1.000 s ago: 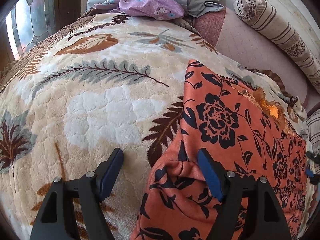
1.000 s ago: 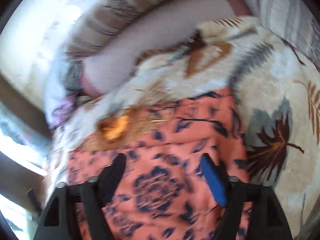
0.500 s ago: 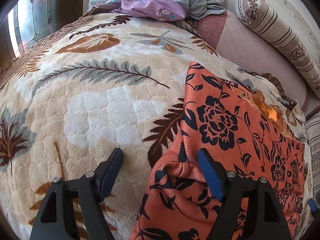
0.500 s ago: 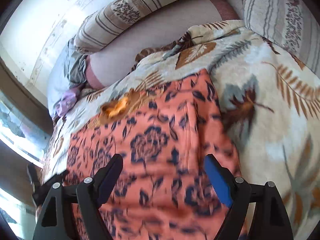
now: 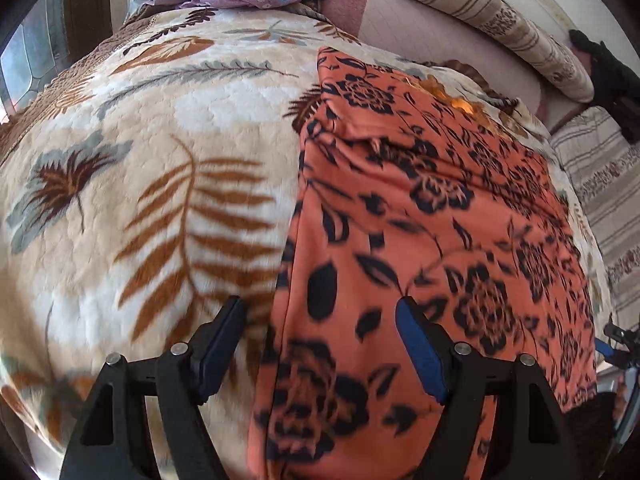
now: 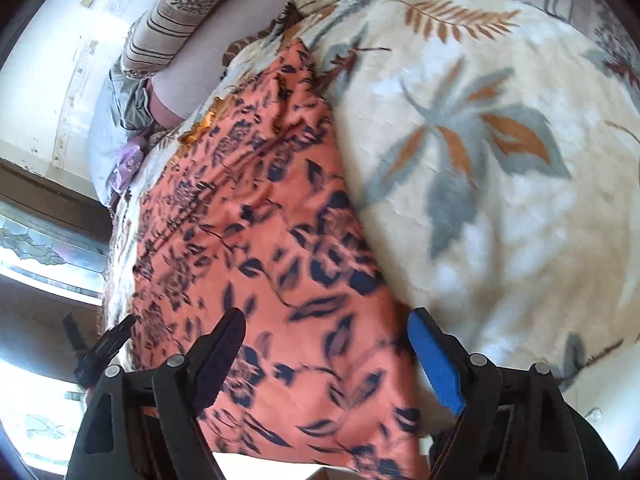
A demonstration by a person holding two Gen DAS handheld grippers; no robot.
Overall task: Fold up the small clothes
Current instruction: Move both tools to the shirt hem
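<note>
Left wrist view: your left gripper [image 5: 320,346] stands with fingers spread wide, clamping nothing; the orange floral garment [image 5: 432,216] fills the right half of the frame, its left edge running between the fingers over the leaf-print blanket [image 5: 160,168]. Striped bolster [image 5: 488,20] at upper right.

Right wrist view: your right gripper [image 6: 326,360] is likewise spread, holding nothing; the garment [image 6: 256,216] lies centre-left, with the blanket [image 6: 500,160] at right.
</note>
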